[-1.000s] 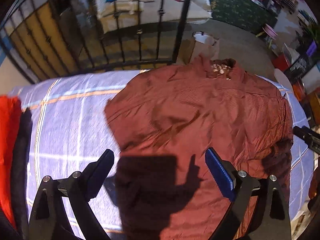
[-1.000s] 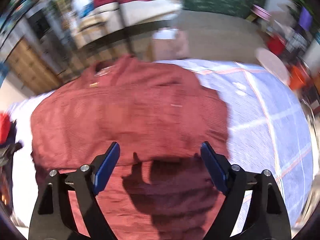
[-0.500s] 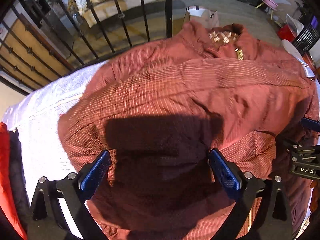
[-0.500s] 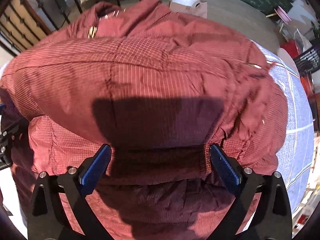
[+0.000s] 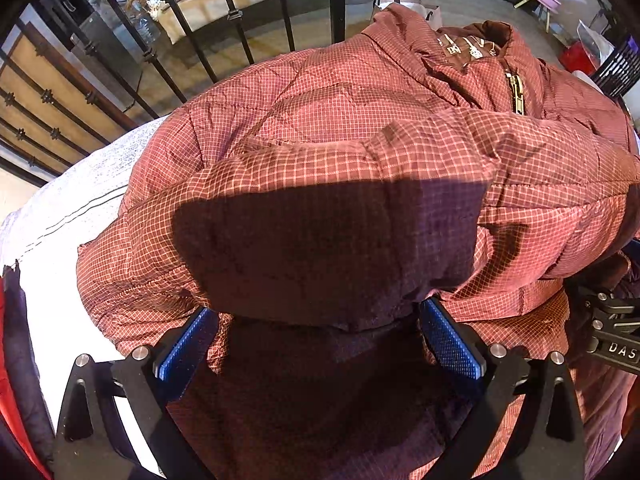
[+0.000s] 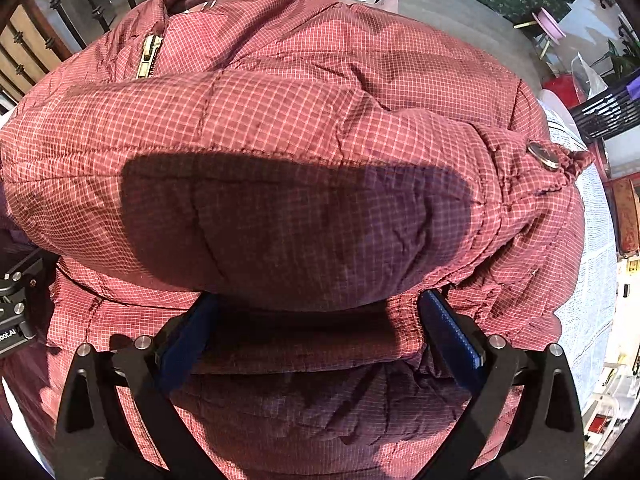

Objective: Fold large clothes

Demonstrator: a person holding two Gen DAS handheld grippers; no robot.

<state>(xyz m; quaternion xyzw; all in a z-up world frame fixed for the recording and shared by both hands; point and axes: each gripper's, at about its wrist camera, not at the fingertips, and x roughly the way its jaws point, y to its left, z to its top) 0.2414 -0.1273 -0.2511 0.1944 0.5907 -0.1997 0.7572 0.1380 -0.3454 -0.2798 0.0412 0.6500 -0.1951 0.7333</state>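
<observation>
A dark red checked puffer jacket (image 5: 340, 152) lies on a bed, sleeves folded across its front, brass zipper (image 5: 516, 94) near the collar. It fills the right wrist view (image 6: 300, 128) too. My left gripper (image 5: 316, 336) is open, its blue pads on either side of a sleeve fold at the jacket's lower part, fingertips tucked under the fold. My right gripper (image 6: 316, 332) is open the same way under the folded sleeve on the right side. The right gripper's body shows in the left wrist view (image 5: 612, 332).
The bed's pale checked cover (image 5: 76, 208) shows to the left and at the right (image 6: 588, 280). A black iron bed rail (image 5: 240, 20) stands beyond the jacket. Red and dark clothes (image 5: 12, 360) lie at the far left.
Both grippers have come down and forward from well above the jacket to its lower part. The jacket now fills both views, and the fingertips sit under the sleeve folds. Jaws stay open.
</observation>
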